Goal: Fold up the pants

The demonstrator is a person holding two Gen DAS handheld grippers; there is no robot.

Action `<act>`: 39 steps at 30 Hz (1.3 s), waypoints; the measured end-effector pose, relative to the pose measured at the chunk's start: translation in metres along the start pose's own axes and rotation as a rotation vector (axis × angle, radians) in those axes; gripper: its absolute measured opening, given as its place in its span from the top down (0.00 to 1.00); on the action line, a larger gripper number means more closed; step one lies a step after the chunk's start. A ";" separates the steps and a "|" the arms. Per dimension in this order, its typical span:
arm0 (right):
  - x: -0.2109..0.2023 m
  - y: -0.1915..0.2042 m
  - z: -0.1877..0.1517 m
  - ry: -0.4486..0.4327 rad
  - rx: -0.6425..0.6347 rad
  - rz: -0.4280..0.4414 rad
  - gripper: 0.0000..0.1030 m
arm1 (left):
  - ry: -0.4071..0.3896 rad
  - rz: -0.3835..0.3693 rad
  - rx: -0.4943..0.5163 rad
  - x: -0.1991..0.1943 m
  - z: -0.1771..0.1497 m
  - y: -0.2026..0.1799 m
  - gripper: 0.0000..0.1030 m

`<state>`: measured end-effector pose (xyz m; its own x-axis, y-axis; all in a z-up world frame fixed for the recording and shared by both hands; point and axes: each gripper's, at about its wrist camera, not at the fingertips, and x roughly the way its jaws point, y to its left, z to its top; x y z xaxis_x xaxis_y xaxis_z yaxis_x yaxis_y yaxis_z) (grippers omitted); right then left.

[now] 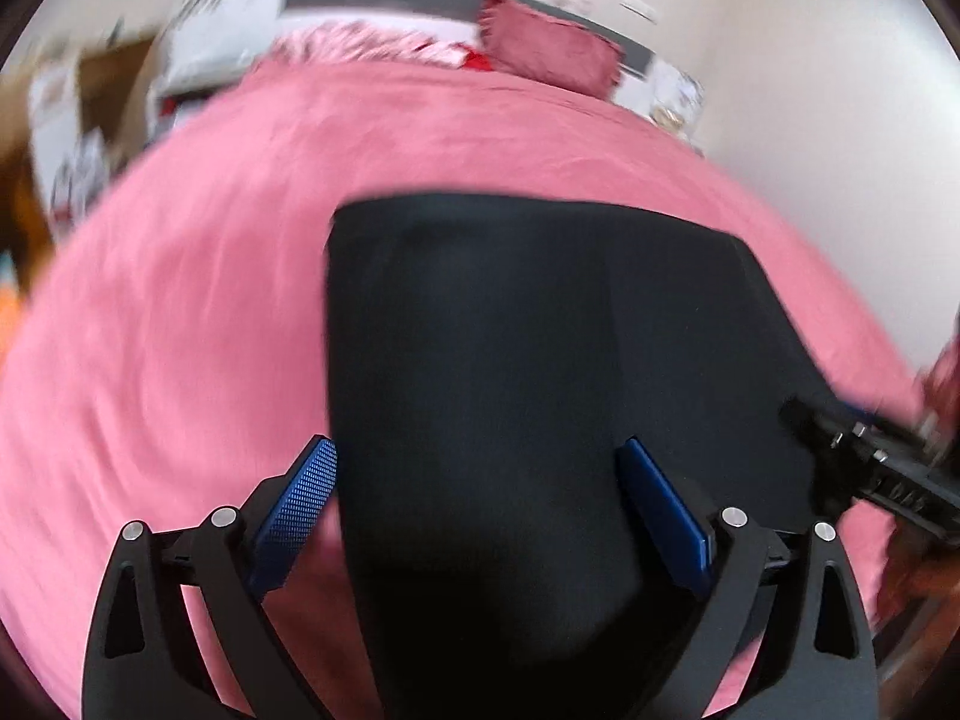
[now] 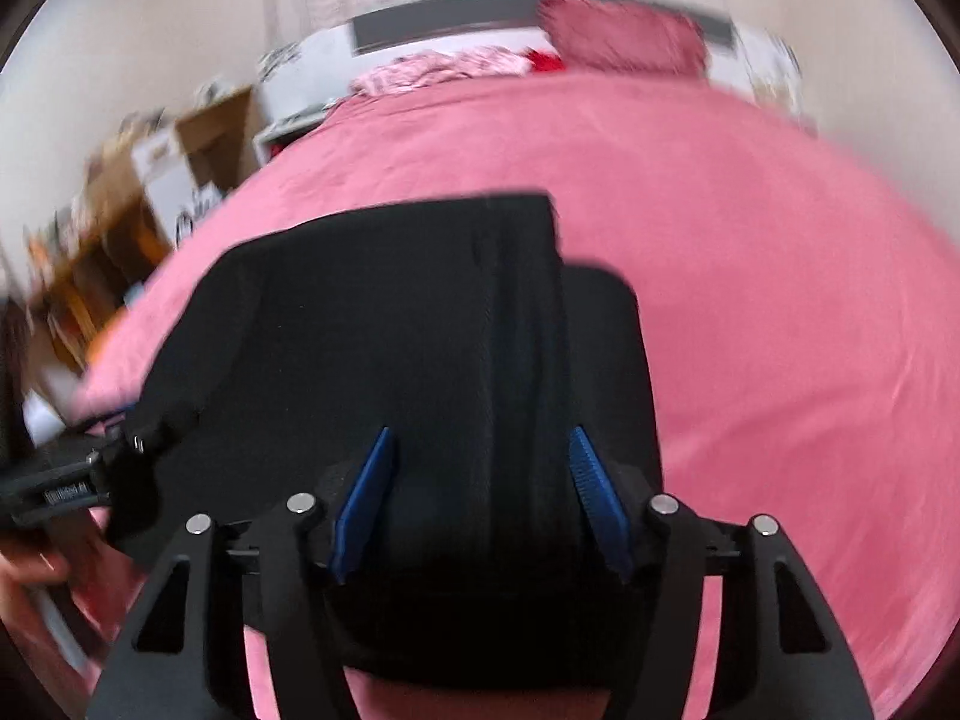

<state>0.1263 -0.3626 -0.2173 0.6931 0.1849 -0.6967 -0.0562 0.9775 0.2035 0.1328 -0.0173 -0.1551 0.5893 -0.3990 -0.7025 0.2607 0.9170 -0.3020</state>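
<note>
Black pants [image 1: 540, 372] lie folded on the pink bedspread [image 1: 180, 312], straight ahead of both grippers. Left gripper [image 1: 477, 480]: blue pads [image 1: 294, 510] wide apart, hovering at the near edge of the pants, left pad just off the cloth's left side. Right gripper [image 2: 480, 480]: jaws apart over the near end, nothing pinched. Both views motion-blurred. Red pillow [image 2: 624, 36] far ahead at the headboard.

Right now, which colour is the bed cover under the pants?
Pink bed cover, clearest in the right wrist view.
</note>
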 end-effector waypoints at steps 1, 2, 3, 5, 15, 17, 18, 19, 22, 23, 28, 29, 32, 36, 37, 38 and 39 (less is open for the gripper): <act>-0.001 -0.005 -0.002 0.009 0.037 0.017 0.52 | 0.021 -0.039 -0.065 0.000 -0.005 0.007 0.08; -0.001 -0.009 -0.003 0.021 0.071 0.037 0.60 | 0.035 -0.073 -0.124 0.001 -0.009 0.012 0.08; -0.001 -0.013 -0.003 0.038 0.107 0.070 0.76 | 0.047 -0.100 -0.176 0.002 -0.014 0.017 0.08; -0.003 -0.018 0.000 0.070 0.151 0.130 0.85 | 0.047 -0.114 -0.193 -0.001 -0.017 0.016 0.08; -0.025 -0.025 -0.015 0.034 0.162 0.118 0.78 | 0.082 -0.107 -0.054 -0.008 -0.030 -0.003 0.08; -0.032 -0.025 -0.014 0.014 0.146 0.109 0.61 | 0.090 -0.129 -0.088 -0.010 -0.030 0.001 0.08; -0.040 -0.025 -0.013 -0.018 0.146 0.116 0.49 | 0.094 -0.141 -0.103 -0.012 -0.029 0.004 0.08; -0.044 -0.027 -0.013 -0.040 0.144 0.109 0.42 | 0.089 -0.157 -0.121 -0.015 -0.028 0.008 0.08; -0.047 -0.032 -0.011 -0.059 0.122 0.075 0.29 | 0.045 -0.203 -0.189 -0.026 -0.027 0.020 0.08; -0.044 -0.035 -0.012 -0.043 0.131 0.084 0.26 | 0.037 -0.218 -0.209 -0.028 -0.027 0.024 0.08; -0.016 -0.060 -0.019 0.104 0.319 0.188 0.15 | 0.118 -0.229 -0.245 -0.010 -0.024 0.033 0.08; -0.011 -0.064 -0.019 0.121 0.348 0.201 0.15 | 0.120 -0.231 -0.247 -0.008 -0.022 0.032 0.08; -0.008 -0.072 -0.021 0.146 0.386 0.230 0.14 | 0.136 -0.226 -0.239 -0.005 -0.020 0.026 0.08; -0.010 -0.079 -0.025 0.149 0.395 0.240 0.14 | 0.143 -0.183 -0.161 -0.008 -0.028 0.014 0.05; -0.010 -0.080 -0.026 0.147 0.398 0.245 0.14 | 0.144 -0.174 -0.148 -0.007 -0.029 0.011 0.04; -0.011 -0.082 -0.028 0.144 0.401 0.251 0.14 | 0.144 -0.167 -0.141 -0.007 -0.030 0.009 0.04; -0.011 -0.085 -0.031 0.139 0.404 0.259 0.12 | 0.137 -0.159 -0.141 -0.007 -0.032 0.007 0.04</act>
<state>0.1007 -0.4450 -0.2482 0.5891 0.4555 -0.6674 0.0878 0.7850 0.6132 0.1064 -0.0080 -0.1728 0.4377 -0.5429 -0.7167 0.2275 0.8381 -0.4959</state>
